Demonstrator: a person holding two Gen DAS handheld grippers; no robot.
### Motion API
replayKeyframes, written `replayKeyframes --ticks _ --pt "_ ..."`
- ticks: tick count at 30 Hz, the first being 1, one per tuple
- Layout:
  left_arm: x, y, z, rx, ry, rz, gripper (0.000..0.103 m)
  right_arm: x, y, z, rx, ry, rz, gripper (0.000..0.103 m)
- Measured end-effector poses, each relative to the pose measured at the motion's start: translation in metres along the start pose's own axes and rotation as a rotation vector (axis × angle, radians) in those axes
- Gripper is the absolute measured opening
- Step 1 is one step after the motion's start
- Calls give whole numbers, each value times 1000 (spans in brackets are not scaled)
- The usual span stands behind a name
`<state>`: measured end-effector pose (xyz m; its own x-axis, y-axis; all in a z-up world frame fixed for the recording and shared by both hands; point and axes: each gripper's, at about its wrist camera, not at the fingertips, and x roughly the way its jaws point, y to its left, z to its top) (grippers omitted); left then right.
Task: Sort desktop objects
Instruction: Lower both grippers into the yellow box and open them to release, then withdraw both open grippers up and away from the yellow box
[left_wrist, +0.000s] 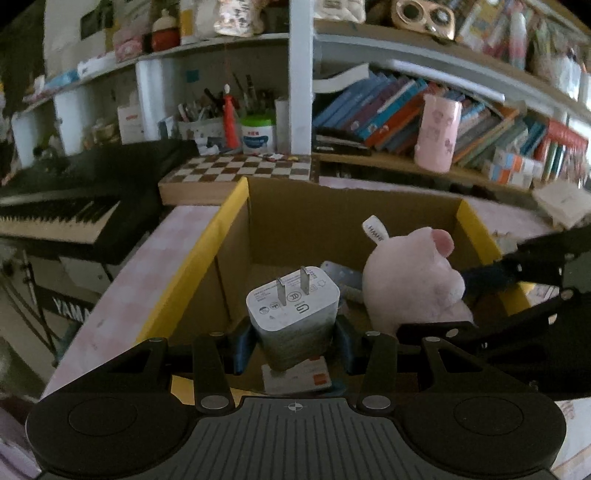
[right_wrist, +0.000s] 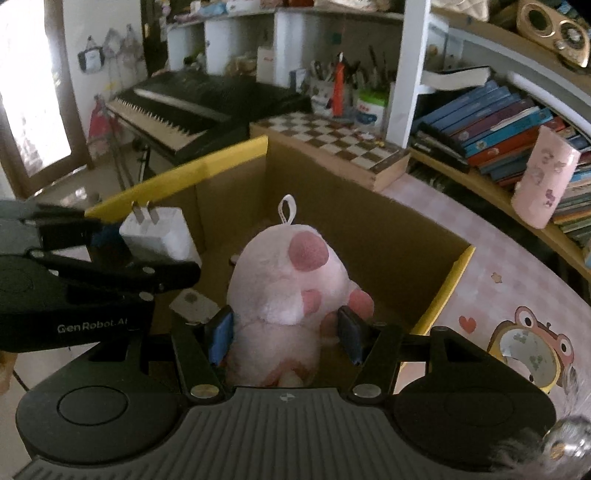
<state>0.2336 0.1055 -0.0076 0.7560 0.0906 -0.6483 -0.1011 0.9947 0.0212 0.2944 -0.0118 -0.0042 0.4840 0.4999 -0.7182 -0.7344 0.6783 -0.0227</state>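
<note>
An open cardboard box (left_wrist: 295, 221) with yellow-taped rims stands on the pink table. My left gripper (left_wrist: 293, 343) is shut on a white charger plug (left_wrist: 293, 306), prongs pointing away from the camera, held over the box's near left part. My right gripper (right_wrist: 286, 332) is shut on a pink plush pig (right_wrist: 291, 266), its blue pads pressed against the pig's sides, over the box (right_wrist: 369, 206). The pig (left_wrist: 410, 280) hangs just right of the charger. In the right wrist view the charger (right_wrist: 159, 236) shows at the left, between the left gripper's fingers (right_wrist: 166, 273).
On the box floor lie a flat silver packet (left_wrist: 340, 275) and a white-and-orange card pack (left_wrist: 295, 380). Behind the box are a chessboard (left_wrist: 240, 170), a keyboard (left_wrist: 55, 218), a pink cup (left_wrist: 437, 136) and shelves of books. A cartoon-framed mirror (right_wrist: 524, 350) lies at the right.
</note>
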Motion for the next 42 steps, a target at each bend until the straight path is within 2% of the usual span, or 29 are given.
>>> replayKeyframes --ticks 13,17,18,20,29,34,42 --pt "4 -3 -1 67 17 4 46 9 1 2 -47 26 -11 60" --pt "-1 6 2 18 -15 12 61 8 1 4 -42 22 -26 60" --pt "-4 9 3 3 -27 7 75 7 1 4 -43 19 -35 64" --pt "-11 13 4 -28 -59 -11 84 4 2 4 -41 1 -60 68" --pt "-49 15 3 -57 -176 -35 93 -32 13 -2 2 -93 -110 70" --pt "-72 18 0 -95 -232 -43 95 -61 18 -13 50 -161 -186 77" --pt "-104 18 -16 -87 -255 -38 95 -106 24 -42 167 -245 -313 77"
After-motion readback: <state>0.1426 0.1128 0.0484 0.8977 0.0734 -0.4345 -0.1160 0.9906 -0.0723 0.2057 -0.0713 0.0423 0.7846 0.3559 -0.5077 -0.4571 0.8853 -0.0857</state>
